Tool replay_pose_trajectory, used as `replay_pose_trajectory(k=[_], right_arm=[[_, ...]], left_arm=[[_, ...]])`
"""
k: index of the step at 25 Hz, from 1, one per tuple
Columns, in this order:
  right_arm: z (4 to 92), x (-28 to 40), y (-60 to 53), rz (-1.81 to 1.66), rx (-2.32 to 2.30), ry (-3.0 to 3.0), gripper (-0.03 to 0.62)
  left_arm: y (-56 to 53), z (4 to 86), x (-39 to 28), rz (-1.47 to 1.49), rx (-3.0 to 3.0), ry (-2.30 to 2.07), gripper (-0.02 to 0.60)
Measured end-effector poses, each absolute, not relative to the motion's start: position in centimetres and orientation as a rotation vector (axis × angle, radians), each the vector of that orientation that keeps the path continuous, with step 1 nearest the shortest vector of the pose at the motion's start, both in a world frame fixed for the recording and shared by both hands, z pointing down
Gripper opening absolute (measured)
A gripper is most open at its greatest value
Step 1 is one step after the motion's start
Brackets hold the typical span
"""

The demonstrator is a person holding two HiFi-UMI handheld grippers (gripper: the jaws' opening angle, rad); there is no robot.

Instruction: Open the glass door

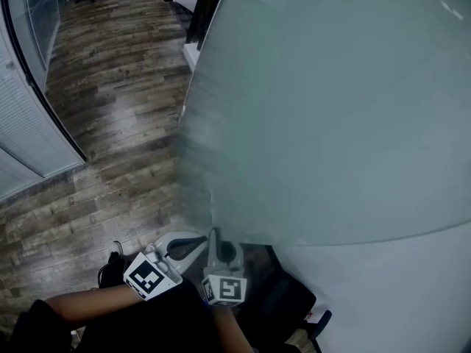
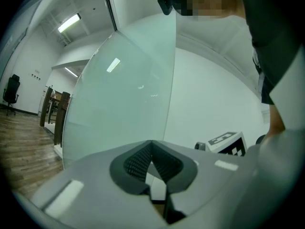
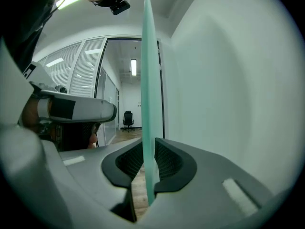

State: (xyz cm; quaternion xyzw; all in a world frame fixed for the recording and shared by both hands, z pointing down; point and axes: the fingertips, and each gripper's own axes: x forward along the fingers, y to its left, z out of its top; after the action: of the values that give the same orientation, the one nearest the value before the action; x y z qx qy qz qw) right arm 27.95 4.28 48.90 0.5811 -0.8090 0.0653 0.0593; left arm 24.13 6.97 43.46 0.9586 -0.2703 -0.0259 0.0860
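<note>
Right hand-held gripper is clamping the glass door edge; left hand-held gripper, nine o'clock, is idling closed; swinging wider probably follows.

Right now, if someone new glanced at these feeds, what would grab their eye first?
The frosted glass door dominates, filling the upper right of the head view, with dark wood floor to its left. In the right gripper view its greenish edge runs straight up the middle, clamped between the jaws of the right gripper. The left gripper is close beside it, shut on nothing.
</note>
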Motion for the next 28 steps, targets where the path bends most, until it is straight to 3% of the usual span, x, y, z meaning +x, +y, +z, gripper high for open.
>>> replay_pose_trajectory(k=[17, 28], right_arm=[[48.5, 34.6, 2.3, 0.19, 1.821, -2.343, 0.049], [48.9, 38.4, 1.6, 0.186, 1.846, -2.283, 0.058]], left_arm=[[7.0, 44.9, 24.8, -0.129, 2.674, -0.96, 0.0], [7.8, 43.5, 31.2, -0.102, 2.782, -0.587, 0.0]])
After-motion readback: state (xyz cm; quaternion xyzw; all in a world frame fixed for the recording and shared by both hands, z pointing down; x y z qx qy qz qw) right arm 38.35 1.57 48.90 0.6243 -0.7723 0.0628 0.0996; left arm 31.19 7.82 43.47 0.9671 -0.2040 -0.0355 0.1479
